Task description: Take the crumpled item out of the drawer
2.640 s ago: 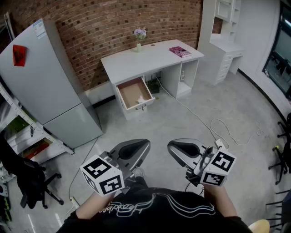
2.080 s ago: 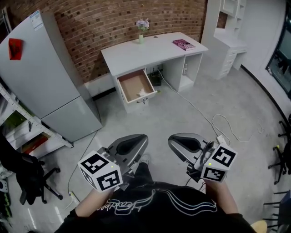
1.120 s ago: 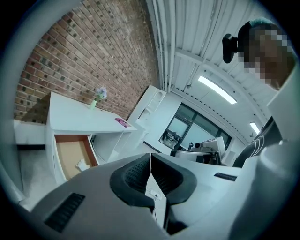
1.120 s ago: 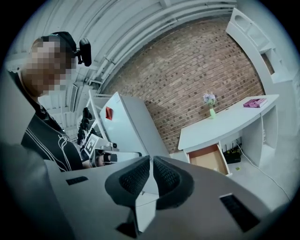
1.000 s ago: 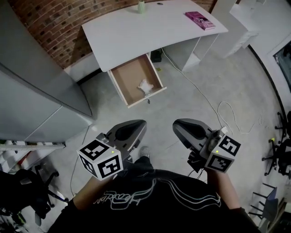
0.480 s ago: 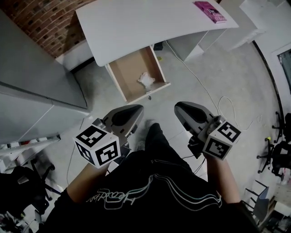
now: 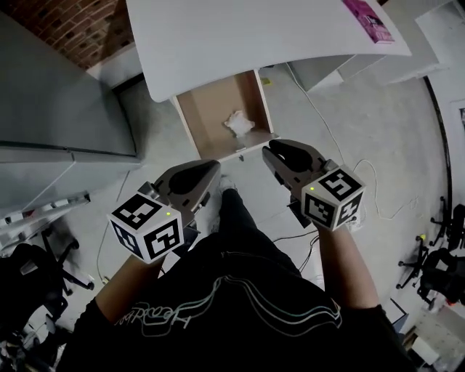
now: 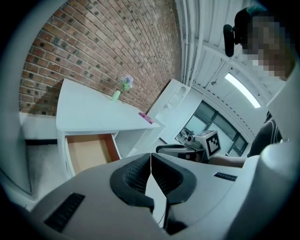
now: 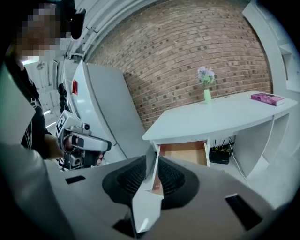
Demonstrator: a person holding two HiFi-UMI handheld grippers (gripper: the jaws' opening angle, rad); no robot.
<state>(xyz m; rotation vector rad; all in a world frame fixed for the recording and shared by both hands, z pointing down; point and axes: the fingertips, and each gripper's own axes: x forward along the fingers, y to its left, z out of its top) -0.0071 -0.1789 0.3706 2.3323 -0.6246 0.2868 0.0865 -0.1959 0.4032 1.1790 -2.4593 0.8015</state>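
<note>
A white crumpled item (image 7: 238, 123) lies at the right front of the open wooden drawer (image 7: 207, 109) under the white desk (image 7: 240, 33). Both grippers hang in the air in front of the drawer, clear of it. My left gripper (image 7: 211, 166) is shut with nothing in it; in the left gripper view its pads (image 8: 150, 154) meet. My right gripper (image 7: 270, 149) hovers just short of the drawer front, and its jaws are opening, a narrow gap (image 9: 154, 161) showing with nothing between them. The drawer (image 9: 185, 152) shows ahead in the right gripper view, the crumpled item hidden there.
A grey fridge (image 7: 58, 87) stands left of the desk. A pink book (image 7: 372, 18) lies on the desk's right end, and a small vase (image 9: 207, 96) stands at its back. A white cable (image 7: 378, 189) runs over the floor on the right. Office chairs (image 7: 29, 269) stand at both sides.
The person has walked up to the desk, so the drawer is now right in front of both grippers. The right gripper has risen toward the drawer front.
</note>
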